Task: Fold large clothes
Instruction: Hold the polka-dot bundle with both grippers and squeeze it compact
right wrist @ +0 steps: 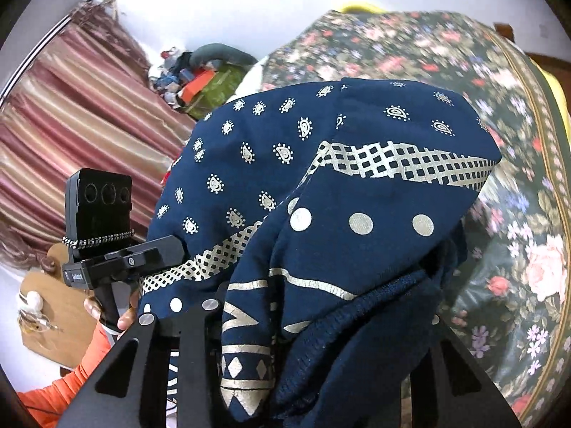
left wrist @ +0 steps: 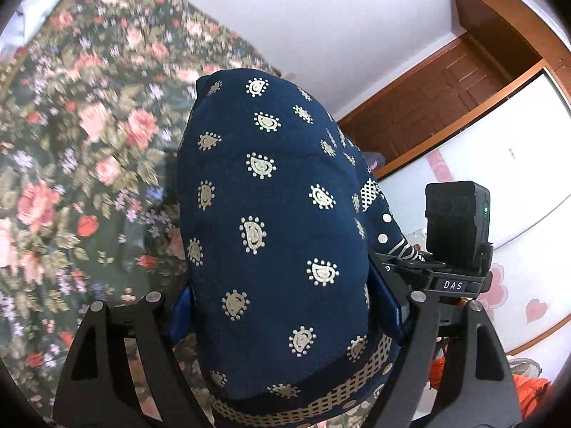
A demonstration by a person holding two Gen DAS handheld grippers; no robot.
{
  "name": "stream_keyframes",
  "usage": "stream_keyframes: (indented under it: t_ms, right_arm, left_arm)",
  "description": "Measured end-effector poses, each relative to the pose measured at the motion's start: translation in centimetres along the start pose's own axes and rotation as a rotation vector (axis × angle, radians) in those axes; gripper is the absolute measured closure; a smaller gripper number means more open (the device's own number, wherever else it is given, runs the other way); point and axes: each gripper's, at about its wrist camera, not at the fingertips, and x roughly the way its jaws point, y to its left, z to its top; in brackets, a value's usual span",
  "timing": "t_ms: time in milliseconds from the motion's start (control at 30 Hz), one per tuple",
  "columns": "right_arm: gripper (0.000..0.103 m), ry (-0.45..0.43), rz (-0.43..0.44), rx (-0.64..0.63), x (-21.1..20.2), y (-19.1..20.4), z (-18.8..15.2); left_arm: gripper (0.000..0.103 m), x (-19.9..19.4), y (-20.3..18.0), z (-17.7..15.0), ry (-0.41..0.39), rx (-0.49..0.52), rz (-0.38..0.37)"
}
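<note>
A navy garment (left wrist: 271, 214) printed with cream paisley, dots and a checked band hangs bunched above a floral bedspread (left wrist: 71, 142). My left gripper (left wrist: 283, 303) is shut on a thick fold of it, with the blue pads (left wrist: 387, 297) pressed against both sides of the bundle. In the right wrist view the same garment (right wrist: 357, 214) drapes over my right gripper (right wrist: 303, 306) and hides its fingertips; the cloth is pinched and lifted there. Each gripper's black body shows in the other's view: the right one (left wrist: 453, 281) and the left one (right wrist: 117, 260), which a hand (right wrist: 107, 314) is holding.
The floral bedspread (right wrist: 506, 214) covers the bed below and to the right. A wooden wardrobe (left wrist: 464, 82) stands by the white wall. A striped curtain (right wrist: 71, 125) and a pile of clutter (right wrist: 200, 82) lie at the left. An orange sleeve (right wrist: 71, 378) is low left.
</note>
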Motion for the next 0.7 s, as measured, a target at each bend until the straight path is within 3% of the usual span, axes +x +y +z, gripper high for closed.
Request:
stream_keyframes:
  t_ms: [333,700]
  right_arm:
    - [0.068,0.011,0.019,-0.091,2.2,7.4,1.0]
    - [0.068,0.129,0.021,-0.121,10.6,11.1,0.9]
  left_arm:
    - [0.021,-7.7,1.1,-0.1,-0.097,0.002,0.025]
    - [0.021,-11.2,9.2,-2.8,-0.130,-0.114,0.040]
